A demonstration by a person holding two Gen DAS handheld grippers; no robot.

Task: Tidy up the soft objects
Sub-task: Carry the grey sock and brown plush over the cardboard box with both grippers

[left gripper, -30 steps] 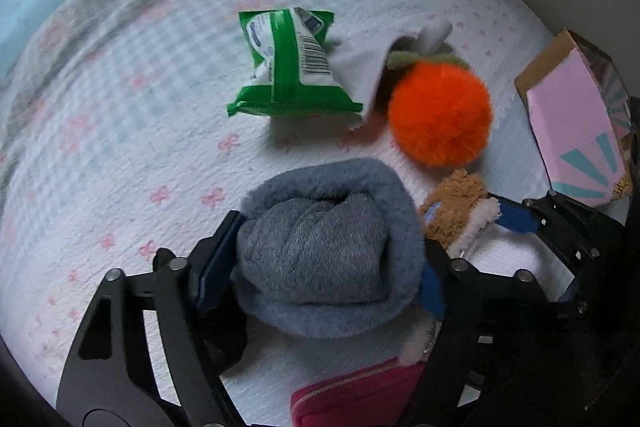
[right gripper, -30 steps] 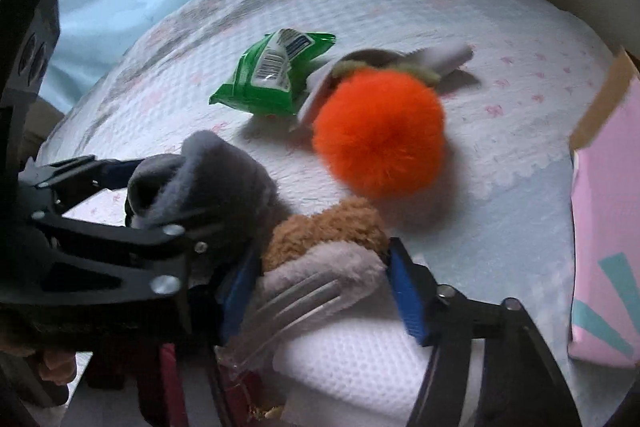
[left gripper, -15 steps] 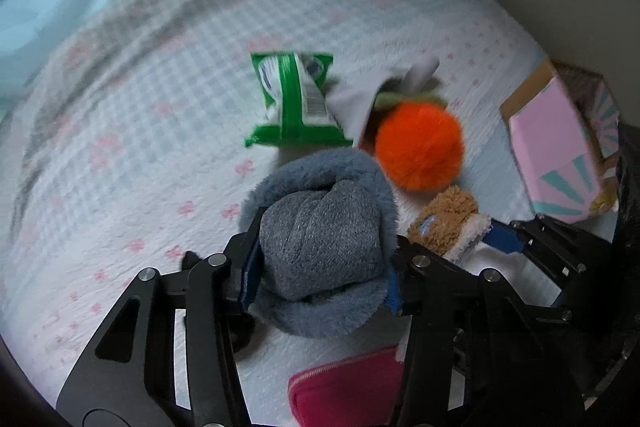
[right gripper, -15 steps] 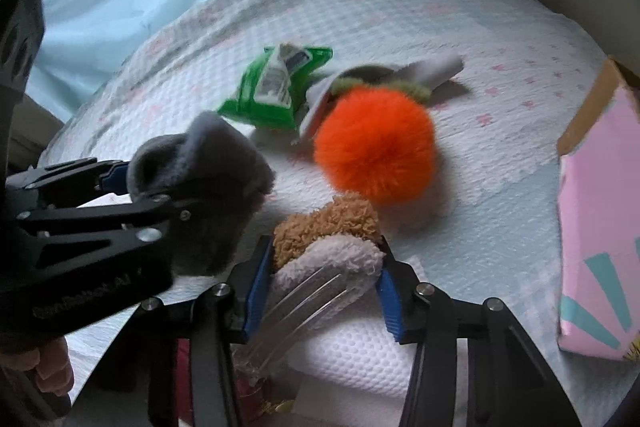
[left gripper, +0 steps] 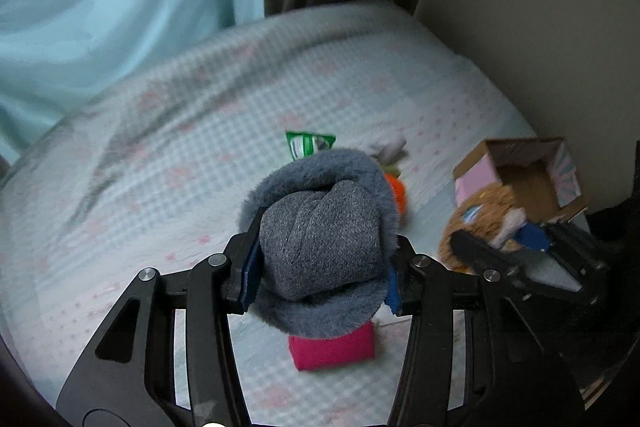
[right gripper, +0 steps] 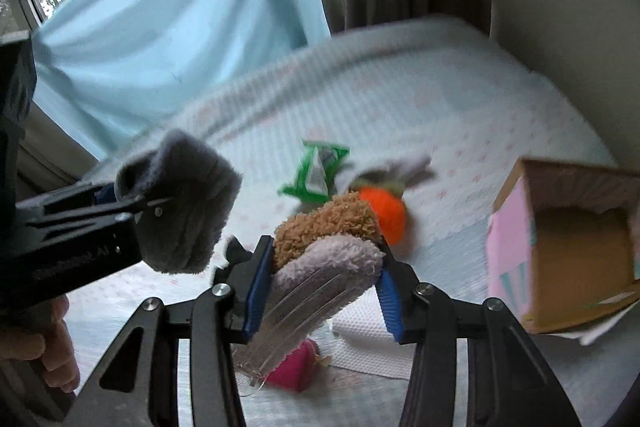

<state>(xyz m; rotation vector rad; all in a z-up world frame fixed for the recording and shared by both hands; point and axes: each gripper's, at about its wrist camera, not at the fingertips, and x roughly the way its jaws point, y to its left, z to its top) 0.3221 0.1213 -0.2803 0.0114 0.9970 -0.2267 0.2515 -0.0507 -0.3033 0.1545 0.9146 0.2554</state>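
My left gripper (left gripper: 322,267) is shut on a rolled grey fuzzy bundle (left gripper: 320,239) and holds it well above the bed. The same bundle (right gripper: 184,203) shows at the left of the right wrist view, in the left gripper's black jaws. My right gripper (right gripper: 324,279) is shut on a brown and white plush item (right gripper: 328,239) with clear plastic trailing under it, also lifted. Seen from the left wrist, that plush (left gripper: 472,223) hangs at the right in the right gripper (left gripper: 516,239). An orange pom-pom (right gripper: 386,217) lies on the bed beyond both.
An open pink cardboard box (right gripper: 560,247) lies on its side at the right. A green packet (right gripper: 316,171) and a grey cloth (right gripper: 412,167) lie by the pom-pom. A magenta pouch (left gripper: 332,351) and a white sheet (right gripper: 368,343) lie below the grippers. A hand (right gripper: 52,359) shows lower left.
Both grippers closed on their items and rose off the bed, so the bed objects now look smaller and farther. The grey bundle and the plush came up with them.
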